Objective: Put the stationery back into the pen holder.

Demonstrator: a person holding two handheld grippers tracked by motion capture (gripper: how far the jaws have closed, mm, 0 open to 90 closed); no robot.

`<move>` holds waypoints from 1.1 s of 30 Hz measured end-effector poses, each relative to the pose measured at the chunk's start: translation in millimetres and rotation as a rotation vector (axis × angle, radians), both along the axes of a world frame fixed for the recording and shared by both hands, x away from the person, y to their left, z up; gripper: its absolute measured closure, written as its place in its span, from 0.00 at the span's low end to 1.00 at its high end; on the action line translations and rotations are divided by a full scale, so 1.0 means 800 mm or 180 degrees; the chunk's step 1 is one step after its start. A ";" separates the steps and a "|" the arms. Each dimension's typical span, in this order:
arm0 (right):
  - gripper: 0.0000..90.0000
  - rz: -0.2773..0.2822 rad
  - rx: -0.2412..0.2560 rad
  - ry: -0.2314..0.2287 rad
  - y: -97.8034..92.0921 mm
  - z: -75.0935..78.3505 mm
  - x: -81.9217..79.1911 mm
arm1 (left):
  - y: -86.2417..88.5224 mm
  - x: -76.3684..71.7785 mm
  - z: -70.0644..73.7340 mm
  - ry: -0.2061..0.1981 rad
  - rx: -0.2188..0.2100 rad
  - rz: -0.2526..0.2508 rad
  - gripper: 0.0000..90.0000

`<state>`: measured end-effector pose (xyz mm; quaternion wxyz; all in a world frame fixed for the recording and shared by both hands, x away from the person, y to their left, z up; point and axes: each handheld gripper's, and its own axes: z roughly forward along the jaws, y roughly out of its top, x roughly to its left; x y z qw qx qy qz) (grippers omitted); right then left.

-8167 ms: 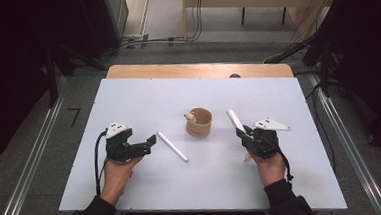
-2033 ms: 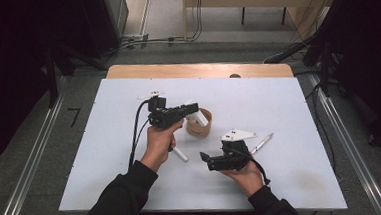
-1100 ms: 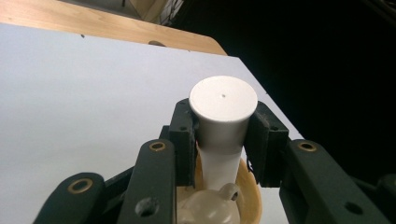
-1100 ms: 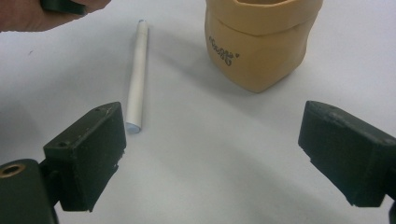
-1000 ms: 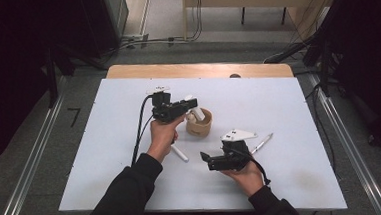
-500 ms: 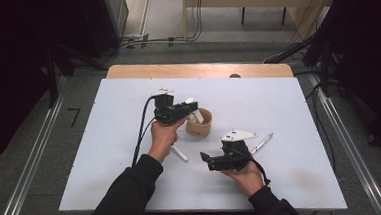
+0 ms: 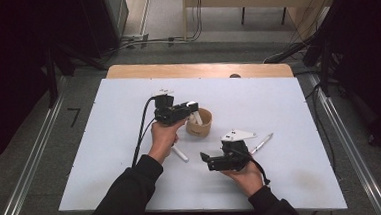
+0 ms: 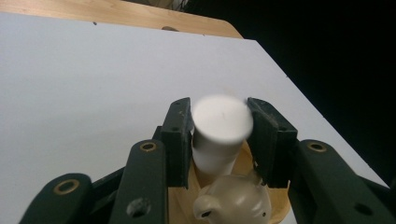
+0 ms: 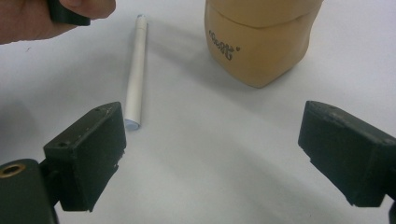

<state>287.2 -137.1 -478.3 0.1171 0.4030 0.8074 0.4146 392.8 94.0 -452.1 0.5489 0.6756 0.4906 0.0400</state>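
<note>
White tabletop (image 7: 288,106), centre of the high view, bearing all the work. Tan wooden cup (image 7: 200,123), just left of the frame's centre; in the left gripper view its rim sits at the bottom edge, with a small pale figure (image 8: 233,204) inside. Left gripper (image 7: 190,107), directly above the cup's left rim, jaws closed on a white marker (image 8: 219,130) held near-upright, its lower end pointing into the cup mouth. Right gripper (image 7: 205,159), lower centre of the high view, jaws spread wide and holding nothing; in the right gripper view they frame bare table below the cup (image 9: 259,39). Second white marker (image 9: 135,70), upper left of the right gripper view, lying flat on the table beside the left hand (image 7: 162,136). A slim pen (image 7: 262,143) lies right of centre. Judged progress: one marker is poised over the cup but not released; the marker on the table, and possibly the pen, remain to be collected.
</note>
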 end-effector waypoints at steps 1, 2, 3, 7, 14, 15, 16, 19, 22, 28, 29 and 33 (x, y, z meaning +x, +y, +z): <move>0.07 -0.0003 0.0003 0.0002 0.000 0.000 0.000 | 0.000 0.000 0.000 0.0003 -0.0025 0.0008 0.66; 0.07 -0.0006 0.0008 0.0002 0.000 0.000 0.000 | 0.000 0.000 0.001 0.0000 -0.0026 0.0009 0.66; 0.07 -0.0003 0.0009 -0.0003 0.000 0.000 0.000 | 0.001 0.000 0.001 0.0015 -0.0036 0.0008 0.64; 0.07 -0.0004 0.0010 -0.0001 0.000 0.000 -0.001 | 0.002 -0.002 0.003 0.0028 -0.0077 0.0005 0.59; 0.07 -0.0007 0.0021 -0.0009 0.001 0.001 -0.001 | 0.005 -0.008 0.007 0.0015 -0.0146 -0.0018 0.46; 0.07 -0.0006 0.0020 -0.0012 0.001 0.001 -0.001 | 0.006 -0.010 0.008 0.0009 -0.0159 0.0000 0.45; 0.07 -0.0006 0.0016 -0.0016 0.001 0.001 -0.001 | 0.007 -0.011 0.009 0.0009 -0.0162 0.0013 0.43; 0.07 -0.0004 0.0012 -0.0021 0.001 0.001 -0.002 | 0.010 -0.014 0.010 -0.0016 -0.0163 0.0047 0.39; 0.07 -0.0006 0.0009 -0.0026 0.001 0.001 -0.002 | 0.012 -0.016 0.011 -0.0028 -0.0167 0.0057 0.34; 0.07 -0.0004 0.0012 -0.0027 0.001 0.001 -0.002 | 0.015 -0.024 0.014 -0.0054 -0.0115 0.0059 0.22; 0.07 -0.0005 0.0012 -0.0027 0.001 0.001 -0.002 | 0.016 -0.026 0.015 -0.0055 -0.0107 0.0067 0.21; 0.07 -0.0001 0.0008 -0.0033 0.002 0.000 -0.002 | 0.020 -0.033 0.018 -0.0106 -0.0127 0.0059 0.20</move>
